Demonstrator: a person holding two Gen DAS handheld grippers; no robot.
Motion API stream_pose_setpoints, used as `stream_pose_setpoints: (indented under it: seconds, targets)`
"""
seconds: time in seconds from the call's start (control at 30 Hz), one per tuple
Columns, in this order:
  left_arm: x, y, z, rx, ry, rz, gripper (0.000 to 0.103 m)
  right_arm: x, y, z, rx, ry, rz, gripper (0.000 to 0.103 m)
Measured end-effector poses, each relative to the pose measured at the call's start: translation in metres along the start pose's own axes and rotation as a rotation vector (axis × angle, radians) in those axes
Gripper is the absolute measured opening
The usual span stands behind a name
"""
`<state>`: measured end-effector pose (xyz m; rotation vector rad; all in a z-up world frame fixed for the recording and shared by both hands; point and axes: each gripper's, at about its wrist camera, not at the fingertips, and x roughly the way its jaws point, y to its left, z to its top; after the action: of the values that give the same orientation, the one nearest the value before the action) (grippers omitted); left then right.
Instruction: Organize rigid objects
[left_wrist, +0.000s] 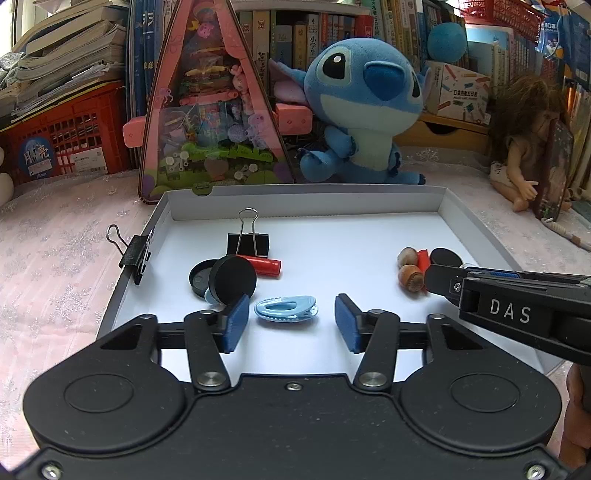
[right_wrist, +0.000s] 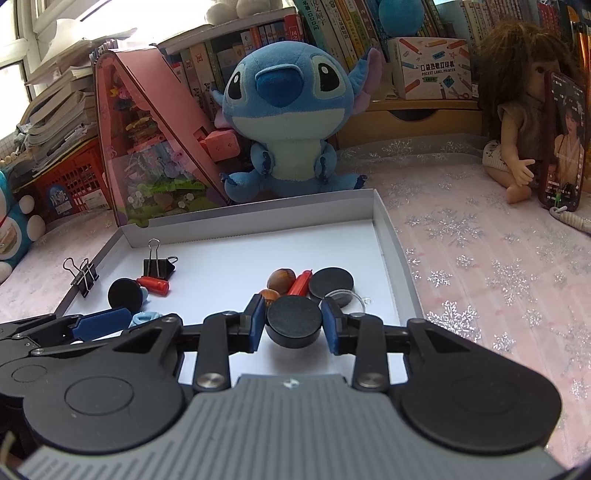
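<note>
A shallow white box (left_wrist: 306, 195) holds the small items. My left gripper (left_wrist: 291, 323) stands open astride a light blue hair clip (left_wrist: 286, 311) that lies flat on the box floor, and neither pad touches it. Just left of it a black round cap (left_wrist: 232, 278) leans on a black lid (left_wrist: 199, 277) and a red tube (left_wrist: 264, 266). My right gripper (right_wrist: 293, 323) is shut on another black round cap (right_wrist: 293, 325), its blue pads against both sides. Behind it lie two hazelnuts (right_wrist: 281, 278), a red tube (right_wrist: 301, 284), a black disc (right_wrist: 330, 282) and a clear lid (right_wrist: 349, 297).
One binder clip (left_wrist: 247, 240) stands in the box, and another (left_wrist: 135, 254) grips its left wall. A blue plush toy (left_wrist: 364, 110), a pink triangular toy case (left_wrist: 212, 110), a red crate (left_wrist: 62, 136), a doll (right_wrist: 517, 122) and books ring the box on a pink cloth.
</note>
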<state>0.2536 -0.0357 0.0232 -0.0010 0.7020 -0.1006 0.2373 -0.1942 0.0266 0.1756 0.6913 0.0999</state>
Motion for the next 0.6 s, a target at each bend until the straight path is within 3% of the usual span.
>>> stream_pose_setpoints:
  seconds: [0.1, 0.17, 0.27, 0.47, 0.6]
  targets:
    - [-0.007, 0.0, 0.001, 0.009, -0.011, -0.004, 0.06, -0.006, -0.001, 0.001, -0.001, -0.013, -0.004, 0.043]
    - [-0.012, 0.0, 0.001, 0.017, -0.022, -0.003, 0.069, -0.011, -0.001, 0.001, -0.01, -0.026, -0.01, 0.055]
    - [-0.024, 0.0, 0.0, 0.027, -0.035, 0.001, 0.075, -0.022, 0.0, 0.001, -0.03, -0.054, -0.018, 0.061]
    - [-0.052, 0.003, -0.007, 0.053, -0.077, 0.008, 0.08, -0.049, -0.001, -0.004, -0.046, -0.119, -0.026, 0.078]
    - [-0.069, 0.008, -0.014, 0.041, -0.083, 0.009, 0.081, -0.065, -0.002, -0.01, -0.053, -0.137, -0.029, 0.083]
